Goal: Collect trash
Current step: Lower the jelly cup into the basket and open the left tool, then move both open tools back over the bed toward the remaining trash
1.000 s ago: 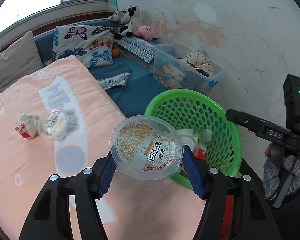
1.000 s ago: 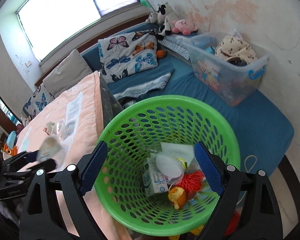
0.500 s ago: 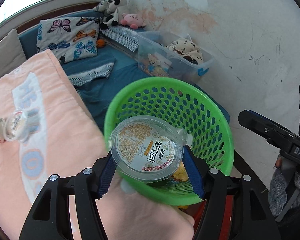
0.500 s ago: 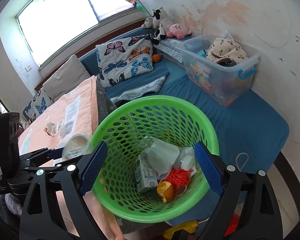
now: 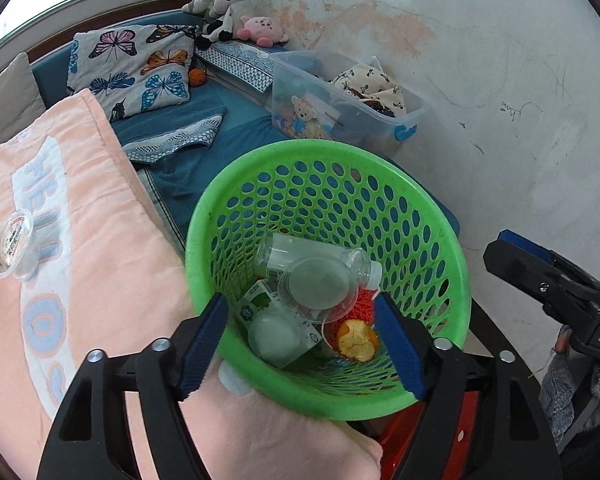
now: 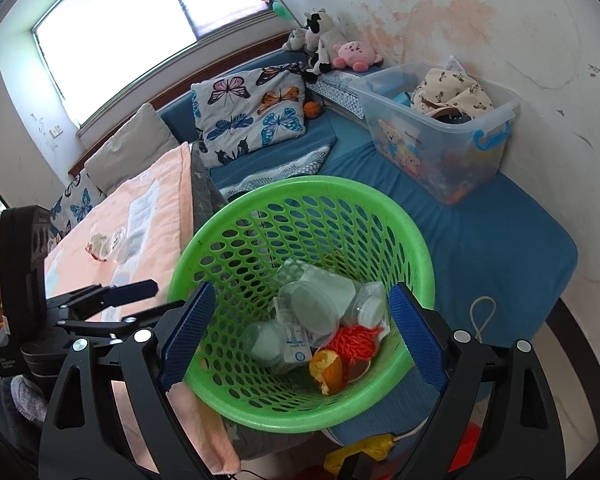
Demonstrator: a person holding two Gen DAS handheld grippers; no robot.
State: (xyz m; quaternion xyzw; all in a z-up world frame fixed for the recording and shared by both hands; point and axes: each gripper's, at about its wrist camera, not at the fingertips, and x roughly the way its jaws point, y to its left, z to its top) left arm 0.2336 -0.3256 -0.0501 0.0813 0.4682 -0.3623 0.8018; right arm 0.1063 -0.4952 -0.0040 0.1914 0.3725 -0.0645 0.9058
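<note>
A green perforated basket (image 5: 452, 264) stands beside the pink blanket (image 5: 100, 240) and holds trash: a clear round plastic cup (image 5: 320, 284), a plastic bottle (image 5: 276, 250), a small carton (image 5: 256, 304), red netting and an orange peel (image 5: 356, 340). My left gripper (image 5: 300, 344) is open and empty just above the basket's near rim. My right gripper (image 6: 300, 344) is open and empty above the basket (image 6: 416, 240) from the other side. A second clear lidded cup (image 5: 14, 240) and a crumpled wrapper (image 6: 98, 246) lie on the blanket at far left.
A clear storage bin (image 5: 380, 120) with toys and clothes sits on the blue mattress (image 6: 500, 240) by the stained wall. Butterfly pillows (image 5: 132, 68) and plush toys (image 5: 236, 12) lie at the back. A yellow object (image 6: 364, 450) lies on the floor below the basket.
My left gripper moved right over the basket, opened and let go of the clear lidded cup, which now lies among the trash inside. The right gripper stayed open above the basket.
</note>
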